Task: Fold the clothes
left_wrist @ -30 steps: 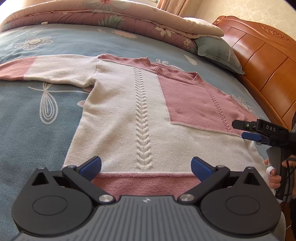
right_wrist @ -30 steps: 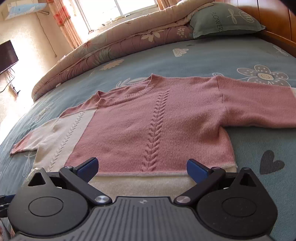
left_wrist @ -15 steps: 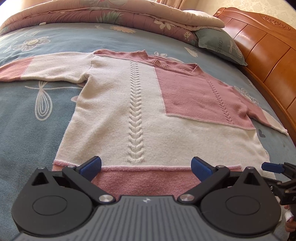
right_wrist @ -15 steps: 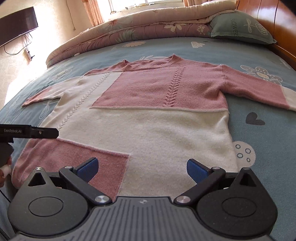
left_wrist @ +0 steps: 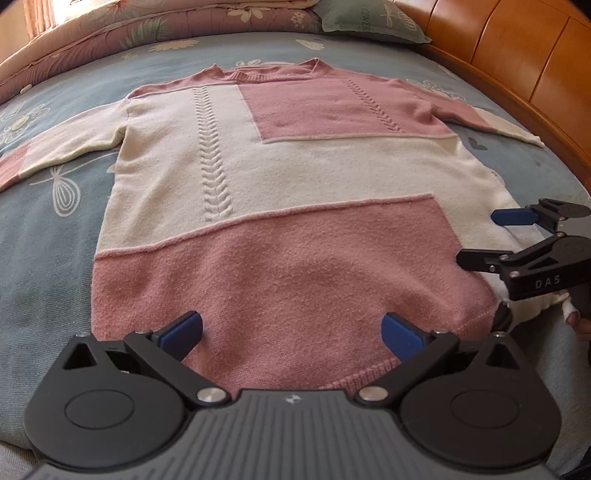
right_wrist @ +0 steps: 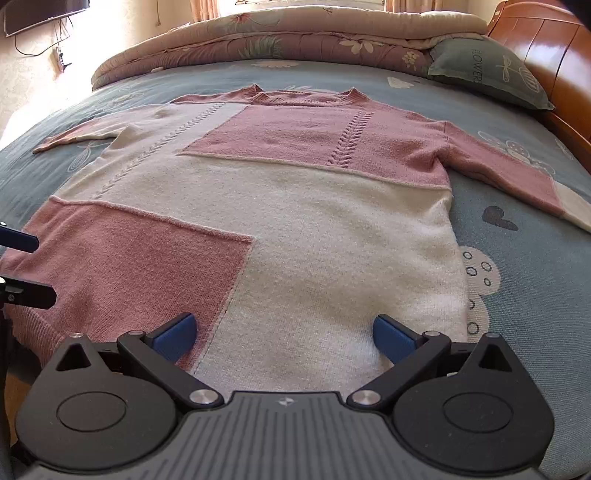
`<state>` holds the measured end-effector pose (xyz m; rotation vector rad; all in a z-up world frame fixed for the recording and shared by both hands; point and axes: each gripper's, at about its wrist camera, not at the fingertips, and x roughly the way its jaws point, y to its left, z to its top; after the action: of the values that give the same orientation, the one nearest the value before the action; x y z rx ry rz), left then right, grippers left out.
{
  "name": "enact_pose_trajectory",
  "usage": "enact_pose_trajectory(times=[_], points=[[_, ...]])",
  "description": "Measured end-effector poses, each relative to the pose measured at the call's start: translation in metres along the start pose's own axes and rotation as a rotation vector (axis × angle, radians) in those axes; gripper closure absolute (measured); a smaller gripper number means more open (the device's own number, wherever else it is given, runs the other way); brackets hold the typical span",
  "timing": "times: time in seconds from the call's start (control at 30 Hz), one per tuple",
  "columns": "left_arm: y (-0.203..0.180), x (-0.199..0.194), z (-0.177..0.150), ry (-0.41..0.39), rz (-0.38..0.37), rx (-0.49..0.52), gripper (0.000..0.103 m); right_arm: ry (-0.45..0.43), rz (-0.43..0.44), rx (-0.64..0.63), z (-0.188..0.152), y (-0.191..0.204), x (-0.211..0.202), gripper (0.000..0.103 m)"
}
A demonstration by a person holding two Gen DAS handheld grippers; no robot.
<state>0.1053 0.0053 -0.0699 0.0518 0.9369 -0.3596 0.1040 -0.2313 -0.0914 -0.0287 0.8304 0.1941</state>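
A pink and cream knitted sweater (left_wrist: 295, 177) (right_wrist: 295, 229) lies flat on the bed, front up, both sleeves spread out to the sides. My left gripper (left_wrist: 291, 332) is open above the pink hem panel at the near left. My right gripper (right_wrist: 282, 334) is open over the near cream part of the hem, with nothing between its fingers. In the left wrist view the right gripper (left_wrist: 491, 236) shows at the sweater's right edge, held by a hand (left_wrist: 576, 321). A fingertip of the left gripper (right_wrist: 18, 242) shows at the left edge of the right wrist view.
The bed has a blue-grey patterned sheet (right_wrist: 517, 258). A rolled floral quilt (right_wrist: 277, 40) lies along the far side, with a grey-green pillow (right_wrist: 484, 74) beside it. A wooden headboard (left_wrist: 517, 62) runs along the right. A television (right_wrist: 40, 14) hangs on the far left wall.
Both grippers have drawn back toward the sweater's hem, so the whole sweater now shows. The left view has swung right, and the right gripper now sits at the hem's right edge.
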Motion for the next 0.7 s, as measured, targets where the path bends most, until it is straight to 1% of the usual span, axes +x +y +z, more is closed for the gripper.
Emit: enact_pose_trajectory(times=[0.1, 0.13, 0.23, 0.3, 0.4, 0.5, 0.63, 0.7], points=[[-0.01, -0.002, 0.005, -0.028, -0.049, 0.02, 0.001, -0.005, -0.011, 0.014, 0.0, 0.001, 0.0, 0.0], [-0.013, 0.001, 0.007, -0.031, -0.054, 0.028, 0.001, -0.004, -0.014, 0.016, 0.0, 0.001, 0.0, 0.0], [-0.024, 0.016, 0.01, -0.018, -0.02, 0.058, 0.001, -0.003, -0.017, 0.017, 0.0, 0.001, 0.0, 0.0], [-0.028, 0.022, 0.006, -0.013, 0.007, 0.086, 0.001, -0.008, -0.018, 0.018, -0.001, 0.001, -0.001, 0.0], [-0.029, 0.017, -0.004, 0.016, 0.024, 0.129, 0.001, -0.019, -0.021, 0.018, -0.003, 0.001, -0.002, 0.0], [-0.023, 0.007, -0.016, 0.046, 0.021, 0.145, 0.001, -0.029, -0.021, 0.017, -0.005, 0.001, -0.002, 0.0], [-0.01, -0.006, -0.019, 0.037, 0.019, 0.098, 0.001, -0.046, -0.027, 0.024, -0.007, 0.002, -0.002, 0.0], [-0.002, -0.006, -0.014, 0.015, 0.022, 0.043, 0.001, -0.059, -0.031, 0.026, -0.009, 0.002, -0.003, 0.0]])
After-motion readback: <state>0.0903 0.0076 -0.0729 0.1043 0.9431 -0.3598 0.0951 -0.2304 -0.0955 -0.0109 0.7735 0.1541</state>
